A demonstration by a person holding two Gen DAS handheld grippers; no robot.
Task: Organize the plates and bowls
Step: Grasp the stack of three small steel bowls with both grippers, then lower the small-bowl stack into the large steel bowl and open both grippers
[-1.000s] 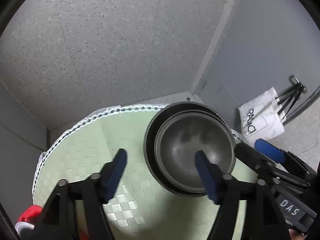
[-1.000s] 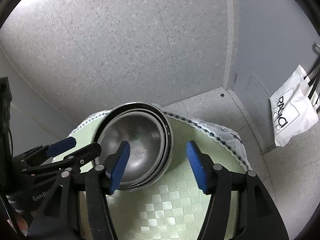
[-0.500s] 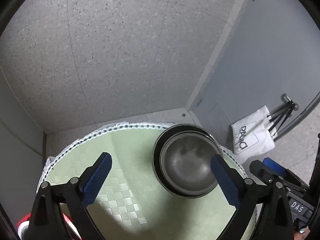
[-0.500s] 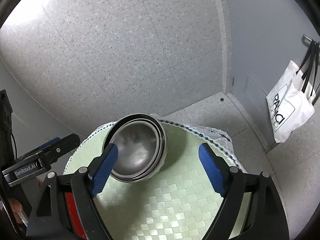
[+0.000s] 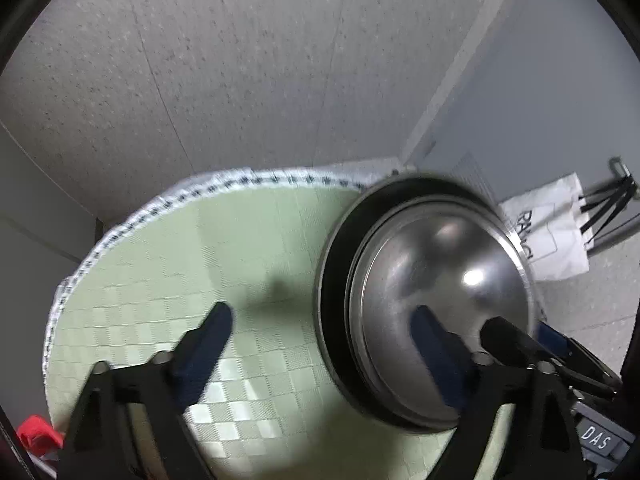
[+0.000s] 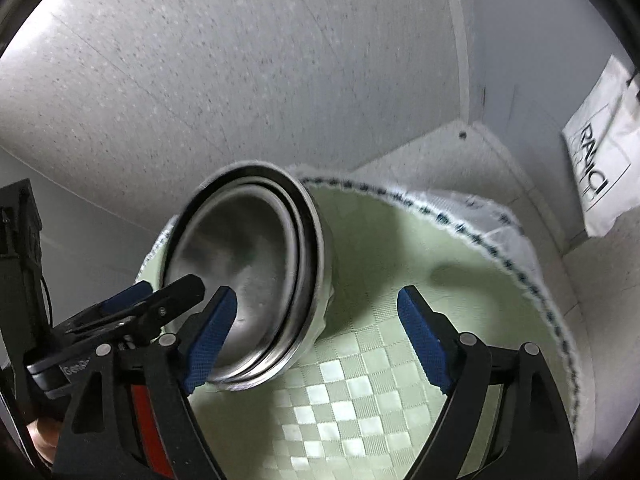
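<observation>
A stack of nested steel bowls (image 5: 432, 300) stands on the round table with its pale green checked cloth (image 5: 224, 248). In the left wrist view the stack is at the right, and my left gripper (image 5: 324, 332) is open, its right finger over the bowl's inside, its left finger above the cloth. In the right wrist view the bowl stack (image 6: 248, 272) is at the left. My right gripper (image 6: 318, 328) is open, its left finger at the stack's near rim. The left gripper's body (image 6: 132, 312) shows beside the stack. Both views are motion-blurred.
The cloth's lace edge (image 6: 500, 248) hangs over the table rim. A white tote bag (image 6: 600, 168) hangs on the grey wall at the right. A red object (image 5: 38, 432) lies at the table's lower left edge. Speckled floor lies beyond.
Both grippers have dropped closer to the bowl stack. Their jaws, wider half a second ago, have narrowed somewhat. The stack now looks larger and nearer in both views.
</observation>
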